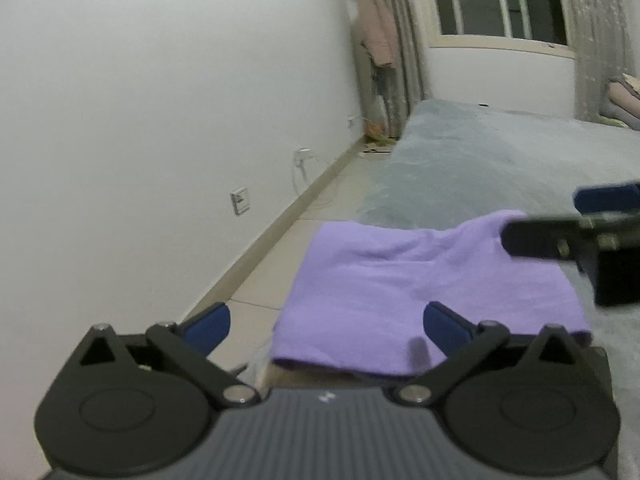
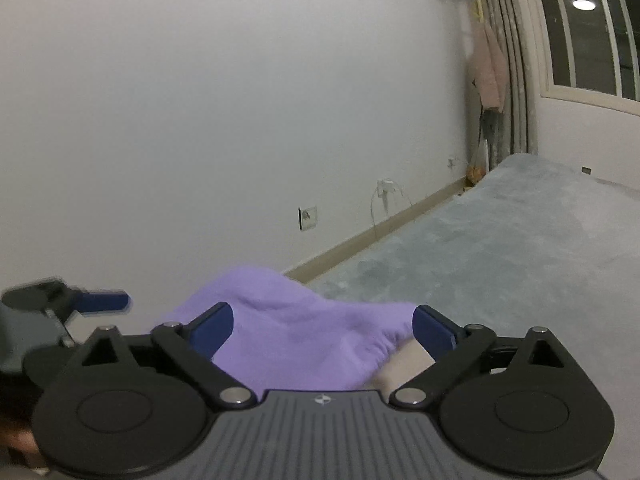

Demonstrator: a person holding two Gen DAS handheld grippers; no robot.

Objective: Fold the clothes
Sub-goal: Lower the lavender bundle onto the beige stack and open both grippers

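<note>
A folded purple garment (image 1: 420,280) lies on the near left corner of the grey bed (image 1: 500,152), its near edge hanging over the bed's corner. My left gripper (image 1: 326,326) is open just above that near edge, nothing between its blue pads. The right gripper (image 1: 576,232) comes in from the right over the cloth's far right corner. In the right wrist view the purple garment (image 2: 304,340) bulges up between the wide-open jaws of my right gripper (image 2: 322,330), which holds nothing. The left gripper (image 2: 80,304) shows at the left edge.
A white wall (image 1: 160,120) with sockets (image 1: 239,201) runs along the left, with a strip of tiled floor (image 1: 288,248) between it and the bed. Curtains (image 1: 400,40), a window (image 1: 500,0) and a hanging pink garment (image 1: 378,28) stand at the far end. Bedding (image 1: 624,100) is piled at far right.
</note>
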